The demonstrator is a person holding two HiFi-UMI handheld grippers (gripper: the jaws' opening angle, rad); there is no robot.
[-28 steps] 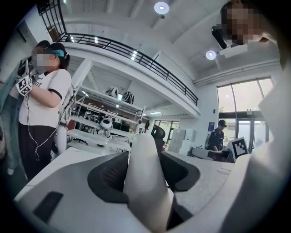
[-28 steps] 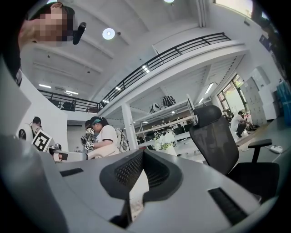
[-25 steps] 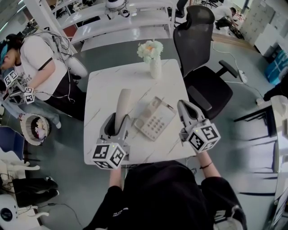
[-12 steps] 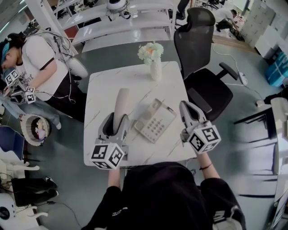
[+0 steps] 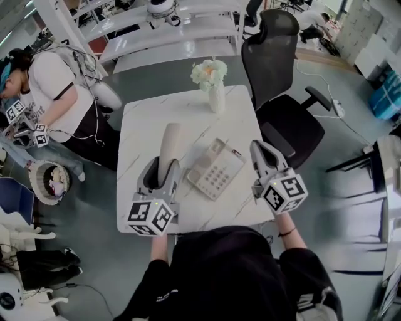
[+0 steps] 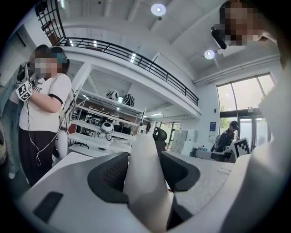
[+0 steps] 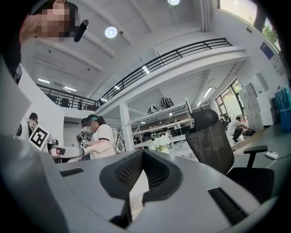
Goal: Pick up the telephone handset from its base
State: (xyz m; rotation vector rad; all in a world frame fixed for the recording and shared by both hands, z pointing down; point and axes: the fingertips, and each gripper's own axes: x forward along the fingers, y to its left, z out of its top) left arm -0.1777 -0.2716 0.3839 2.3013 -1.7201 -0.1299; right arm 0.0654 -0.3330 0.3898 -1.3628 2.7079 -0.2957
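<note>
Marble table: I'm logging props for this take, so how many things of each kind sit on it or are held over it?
Telephone base: 1
Handset, gripped in the left claw: 1
Vase of flowers: 1
Total: 3

Bright, even light from ceiling lamps [image 6: 158,8]; both gripper views bend and darken toward their round edges.
</note>
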